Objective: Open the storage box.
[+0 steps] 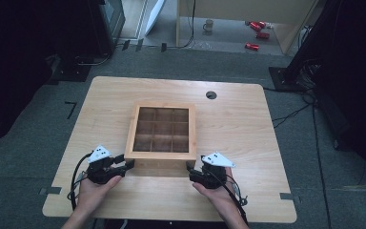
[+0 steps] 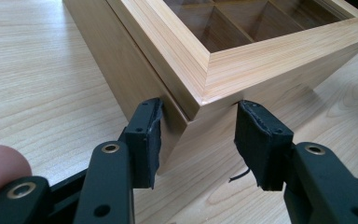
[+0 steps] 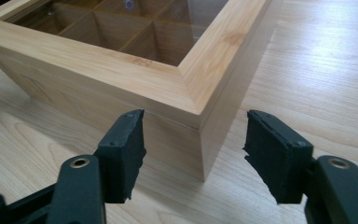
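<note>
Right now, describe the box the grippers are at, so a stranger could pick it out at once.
Start at the light wooden table. Near its middle sits a square wooden box with a framed clear lid over a three-by-three grid of compartments. It stands apart from the dark round hole in the tabletop behind it, and the left gripper and right gripper flank its near corners.

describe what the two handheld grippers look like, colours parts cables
Both the left gripper and the right gripper are black, each topped by a grey three-cornered plate with dark dots. Each has two black jaws with brass-coloured rivets, ending in worn, ragged-edged dark pads. A black cable trails from each towards the person. The forearms are bare, no sleeves or gloves.
</note>
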`<state>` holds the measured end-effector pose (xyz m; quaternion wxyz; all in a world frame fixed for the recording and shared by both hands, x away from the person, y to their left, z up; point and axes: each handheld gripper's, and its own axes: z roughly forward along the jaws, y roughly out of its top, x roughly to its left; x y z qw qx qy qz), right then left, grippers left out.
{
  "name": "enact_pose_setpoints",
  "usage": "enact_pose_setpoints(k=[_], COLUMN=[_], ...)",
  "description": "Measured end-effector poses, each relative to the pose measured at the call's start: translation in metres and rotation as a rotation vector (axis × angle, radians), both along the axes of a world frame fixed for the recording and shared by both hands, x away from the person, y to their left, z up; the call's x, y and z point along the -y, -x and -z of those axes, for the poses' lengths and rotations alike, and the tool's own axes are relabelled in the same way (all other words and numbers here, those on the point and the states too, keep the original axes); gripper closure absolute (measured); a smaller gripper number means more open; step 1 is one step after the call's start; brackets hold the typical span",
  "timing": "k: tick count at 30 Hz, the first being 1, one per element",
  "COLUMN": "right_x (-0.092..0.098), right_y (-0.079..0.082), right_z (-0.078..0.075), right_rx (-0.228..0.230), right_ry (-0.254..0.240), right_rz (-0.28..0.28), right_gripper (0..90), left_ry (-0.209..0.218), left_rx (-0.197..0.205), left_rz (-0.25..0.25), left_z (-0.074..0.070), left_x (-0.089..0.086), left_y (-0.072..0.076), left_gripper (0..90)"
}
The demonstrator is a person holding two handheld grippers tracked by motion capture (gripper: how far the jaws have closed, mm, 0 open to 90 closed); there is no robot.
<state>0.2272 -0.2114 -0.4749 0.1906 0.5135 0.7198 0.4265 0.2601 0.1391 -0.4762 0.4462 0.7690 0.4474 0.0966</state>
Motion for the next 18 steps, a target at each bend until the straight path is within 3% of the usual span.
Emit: enact_pose_setpoints(k=[9,18], right_x=[-0.008,-0.0069], right_y=[-0.0009,0.0001], right_z=[0.0033,0.0023], right_rx=[0.012,0.023], right_ry=[0.002,-0.009], right_rz=[-0.014,-0.006], right_gripper=[49.8,53.8], left_ry=[0.002,0.001], left_rx=[0.005,0.017], left_rz=[-0.005,-0.008], left_z=[-0.0006,-0.0015], left_x=[0.0,0.0001], left_y=[0.0003,0.0007], left_gripper=[53.0,53.8])
